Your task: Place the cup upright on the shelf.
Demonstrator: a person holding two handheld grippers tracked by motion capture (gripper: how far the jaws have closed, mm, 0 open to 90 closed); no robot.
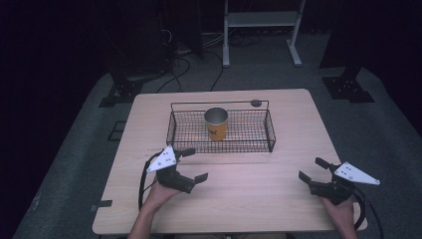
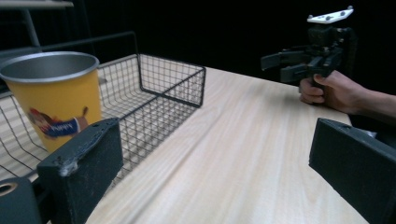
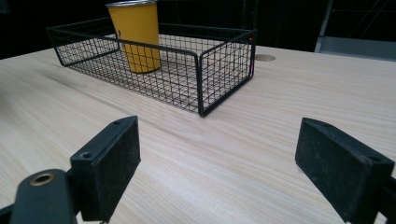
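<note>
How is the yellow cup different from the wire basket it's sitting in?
The cup is solid yellow with a printed picture and stands tall and round; the basket is black see-through mesh, low and rectangular. The cup rises above the basket's rim. Both are open at the top and rest on the table.

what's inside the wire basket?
One yellow cup stands upright in the wire basket, open end up, near the middle. The rest of the mesh floor is bare. The cup's bottom is out of sight, so its contents can't be told.
</note>
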